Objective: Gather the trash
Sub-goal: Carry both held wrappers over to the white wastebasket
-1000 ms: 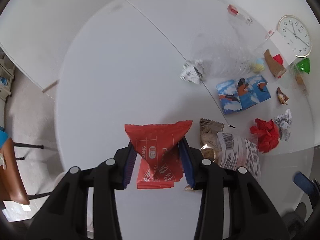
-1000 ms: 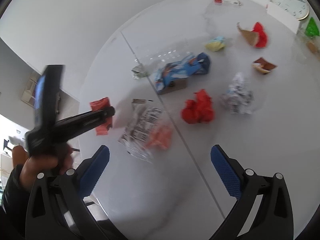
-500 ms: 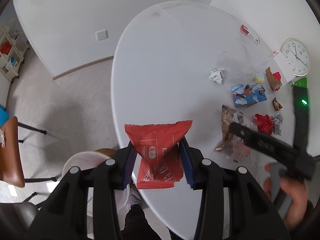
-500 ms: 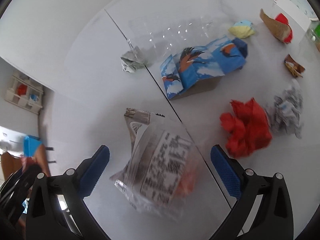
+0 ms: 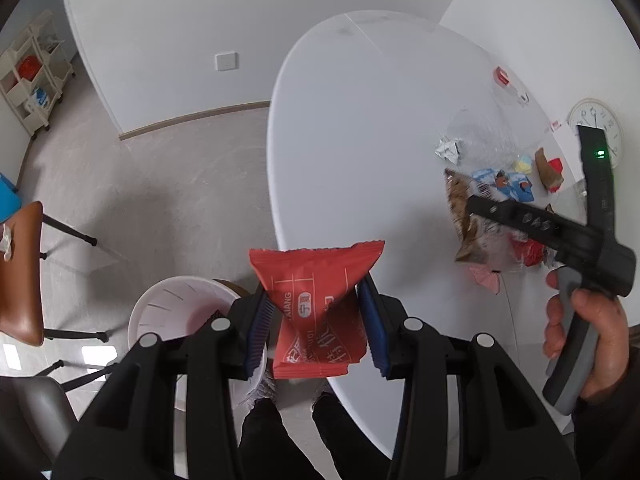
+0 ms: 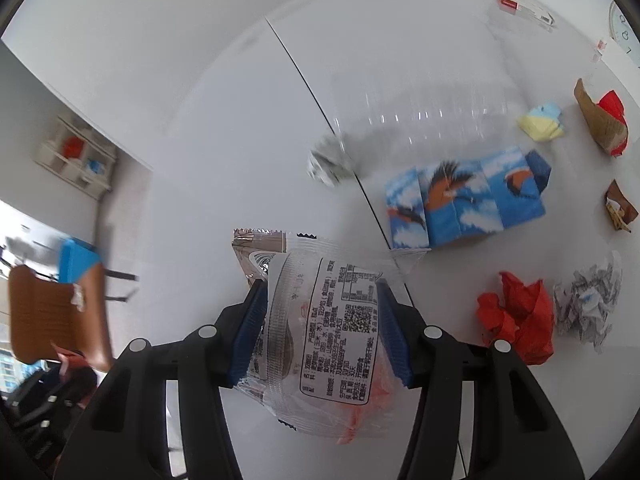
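Wrappers clamped: left hand-held gripper (image 5: 316, 320) on red snack packet (image 5: 316, 300), right hand-held gripper (image 6: 320, 328) on clear printed wrapper (image 6: 332, 328); slick film could slip before white bin (image 5: 176, 308).

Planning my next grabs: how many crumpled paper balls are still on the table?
3: red ball beside the printed white one at right, and a small grey one farther back, blurred. Others may be hidden.

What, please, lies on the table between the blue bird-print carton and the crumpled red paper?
Nothing: in the right wrist view the white table is bare between the blue bird-print carton and the crumpled red paper.
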